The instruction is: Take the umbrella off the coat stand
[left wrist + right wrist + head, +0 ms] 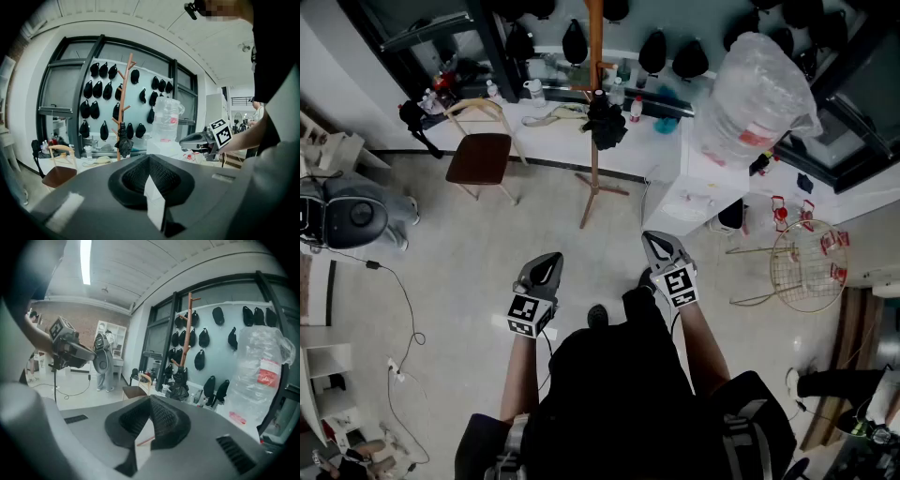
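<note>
Coat stand (595,37) stands on the floor at the front edge of the white bench (553,142), well ahead of both claws. Umbrella (605,124) hangs partway up its pole: black, folded, fabric loose and bunched; how it hooks on I can't tell. Expect it to be light, with soft, slippery cloth and stiff only along the shaft. I'd take the shaft or handle, not the canopy, and lift to unhook. Left claw (546,265) and right claw (661,246) are both closed, with nothing in them.
</note>
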### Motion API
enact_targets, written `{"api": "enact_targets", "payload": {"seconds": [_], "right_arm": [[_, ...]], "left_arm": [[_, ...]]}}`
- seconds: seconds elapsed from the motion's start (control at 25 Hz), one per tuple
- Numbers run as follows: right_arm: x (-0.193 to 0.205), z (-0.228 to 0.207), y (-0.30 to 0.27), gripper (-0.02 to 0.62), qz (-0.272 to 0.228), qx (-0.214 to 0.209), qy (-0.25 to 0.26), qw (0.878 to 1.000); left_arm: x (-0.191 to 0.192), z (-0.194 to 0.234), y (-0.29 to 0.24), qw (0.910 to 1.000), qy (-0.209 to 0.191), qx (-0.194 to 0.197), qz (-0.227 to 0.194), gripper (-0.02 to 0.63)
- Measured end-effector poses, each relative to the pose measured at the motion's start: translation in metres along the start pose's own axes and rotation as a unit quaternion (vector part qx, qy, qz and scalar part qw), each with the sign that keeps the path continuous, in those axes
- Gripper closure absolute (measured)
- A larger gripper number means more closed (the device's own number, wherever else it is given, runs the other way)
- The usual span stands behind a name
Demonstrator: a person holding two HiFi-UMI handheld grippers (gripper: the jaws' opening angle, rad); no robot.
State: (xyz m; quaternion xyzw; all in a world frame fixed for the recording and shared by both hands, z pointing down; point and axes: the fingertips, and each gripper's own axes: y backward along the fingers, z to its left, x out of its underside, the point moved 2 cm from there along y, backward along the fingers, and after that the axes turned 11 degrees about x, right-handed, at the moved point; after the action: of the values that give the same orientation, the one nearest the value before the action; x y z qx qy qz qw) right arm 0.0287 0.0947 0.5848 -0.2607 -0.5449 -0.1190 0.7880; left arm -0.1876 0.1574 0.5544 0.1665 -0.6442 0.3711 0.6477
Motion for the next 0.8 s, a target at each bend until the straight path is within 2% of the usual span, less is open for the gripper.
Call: {"api": "enact_targets", "payload": {"seconds": [0.2, 0.36, 0.68, 0.8], "right_arm": [[-0.004, 0.013, 0.011, 0.595, 0.010, 0.000, 0.022, 1.000], [-0.002, 0.017, 0.016, 0.595, 0.015, 0.010, 0.020, 1.000], [0.008, 0.029, 0.015, 0.594, 0.028, -0.008, 0.023, 0.999], [0.007, 0.026, 0.015, 0.594, 0.030, -0.001, 0.024, 0.999]], "left_arm": [[0.003, -0.003, 0.016, 0.9997, 0.013, -0.011, -0.015, 0.604], [0.007, -0.001, 0.027, 0.9996, 0.016, -0.019, -0.016, 0.604], [0.011, 0.003, 0.030, 0.9991, 0.018, -0.035, -0.018, 0.604], [0.006, 0.003, 0.026, 0.9993, 0.014, -0.028, -0.019, 0.603]]}}
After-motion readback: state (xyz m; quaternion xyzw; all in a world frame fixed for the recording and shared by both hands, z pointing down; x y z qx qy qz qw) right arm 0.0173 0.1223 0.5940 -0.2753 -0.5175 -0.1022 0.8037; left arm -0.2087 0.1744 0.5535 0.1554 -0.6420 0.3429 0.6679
